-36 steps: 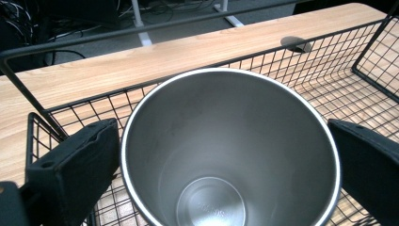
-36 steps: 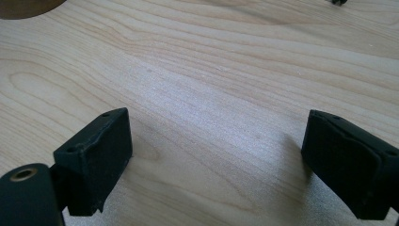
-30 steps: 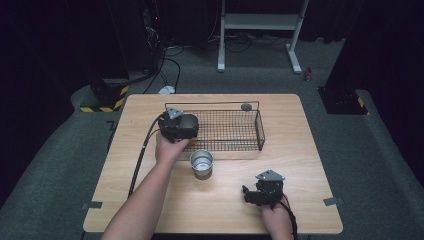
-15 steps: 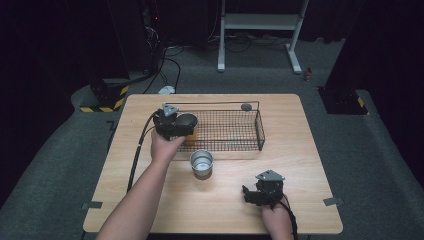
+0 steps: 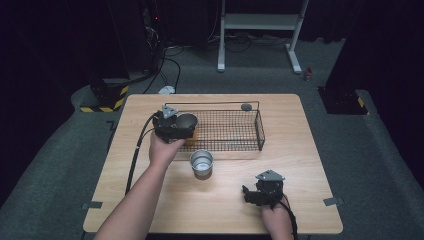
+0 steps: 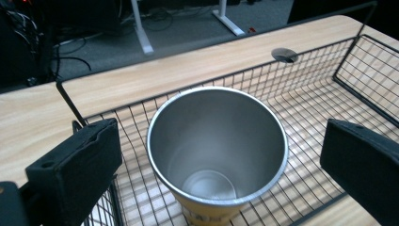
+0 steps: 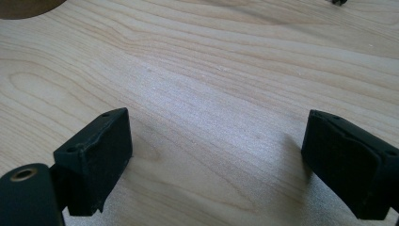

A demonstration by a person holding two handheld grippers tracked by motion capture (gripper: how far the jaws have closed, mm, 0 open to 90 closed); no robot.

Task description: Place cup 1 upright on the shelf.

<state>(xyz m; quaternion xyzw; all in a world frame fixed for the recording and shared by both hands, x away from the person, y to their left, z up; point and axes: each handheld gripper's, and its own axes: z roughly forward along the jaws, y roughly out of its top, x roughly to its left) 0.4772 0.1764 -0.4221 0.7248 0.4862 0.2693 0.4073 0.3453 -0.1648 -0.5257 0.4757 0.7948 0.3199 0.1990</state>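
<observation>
Left gripper [image 6: 221, 155] has slid toward the frame's left since a second ago, jaws now spread clear of the steel cup [image 6: 217, 150], which stands in the wire basket [image 5: 235, 131] (looks released). Right gripper [image 5: 255, 196] idles open, lower right.

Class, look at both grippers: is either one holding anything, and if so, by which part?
Nothing is held. The left gripper has its jaws open either side of the steel cup in the wire basket, not touching it. The right gripper is open over the table.
</observation>
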